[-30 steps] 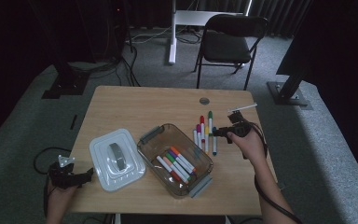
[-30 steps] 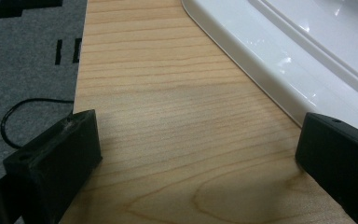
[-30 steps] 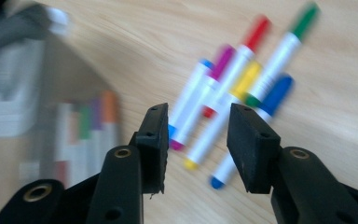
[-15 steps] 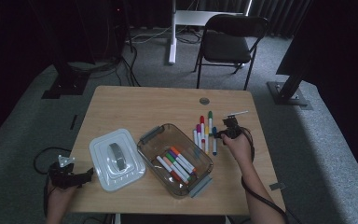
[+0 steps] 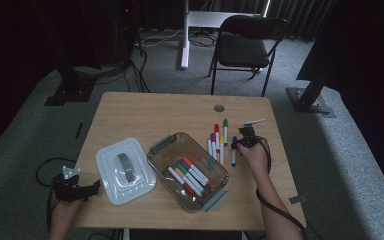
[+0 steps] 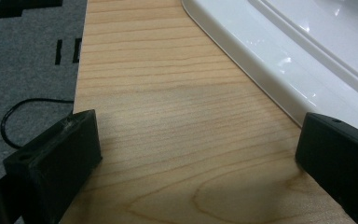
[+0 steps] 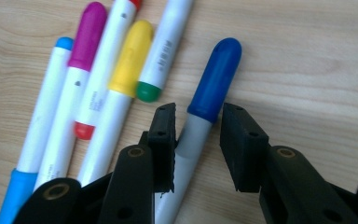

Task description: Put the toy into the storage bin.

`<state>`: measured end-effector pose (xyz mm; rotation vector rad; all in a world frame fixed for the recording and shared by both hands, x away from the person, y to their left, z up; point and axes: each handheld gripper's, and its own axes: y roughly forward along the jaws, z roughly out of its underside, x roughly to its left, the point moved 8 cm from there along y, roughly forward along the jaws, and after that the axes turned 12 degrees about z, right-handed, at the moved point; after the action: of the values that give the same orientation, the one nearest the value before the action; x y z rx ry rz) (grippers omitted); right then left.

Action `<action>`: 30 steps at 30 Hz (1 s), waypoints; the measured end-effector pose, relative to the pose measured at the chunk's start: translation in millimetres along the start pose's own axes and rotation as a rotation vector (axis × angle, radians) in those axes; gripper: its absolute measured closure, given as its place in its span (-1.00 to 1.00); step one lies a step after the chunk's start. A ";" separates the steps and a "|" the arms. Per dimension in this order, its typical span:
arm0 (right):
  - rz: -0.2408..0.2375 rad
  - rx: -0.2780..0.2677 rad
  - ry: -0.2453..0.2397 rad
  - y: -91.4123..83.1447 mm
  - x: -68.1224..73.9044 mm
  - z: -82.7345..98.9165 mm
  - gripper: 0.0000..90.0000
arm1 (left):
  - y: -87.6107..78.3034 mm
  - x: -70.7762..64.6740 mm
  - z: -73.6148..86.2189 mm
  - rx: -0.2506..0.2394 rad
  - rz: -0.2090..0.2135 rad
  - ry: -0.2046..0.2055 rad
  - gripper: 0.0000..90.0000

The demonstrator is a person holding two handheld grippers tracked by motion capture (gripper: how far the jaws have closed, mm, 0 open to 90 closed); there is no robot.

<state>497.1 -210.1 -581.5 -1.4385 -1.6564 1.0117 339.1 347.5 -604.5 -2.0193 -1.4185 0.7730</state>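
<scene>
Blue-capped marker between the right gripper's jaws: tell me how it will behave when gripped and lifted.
The blue-capped marker with a white barrel looks stiff and probably light. Its smooth round barrel may roll or slip, since the right gripper, whose jaws have just been closing, straddles it with a gap on one side. Gripped near the cap, the long barrel could droop.

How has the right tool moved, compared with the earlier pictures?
Yes. The right tool moved left and down in the high view, toward the blue-capped white marker, its jaws closing around it without clearly pressing yet.

Grey carpet [image 5: 40,130] – 1 black folding chair [image 5: 245,45] beyond the table [image 5: 145,115].
</scene>
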 end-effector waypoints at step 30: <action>-0.072 -0.057 0.035 -59.9 -21.3 9.6 0.70 | 0.0 0.0 0.0 0.000 0.000 0.000 -0.99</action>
<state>465.2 -236.7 -532.4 -1.4154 -1.7112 0.9011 339.1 347.5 -604.5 -2.0191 -1.4186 0.7729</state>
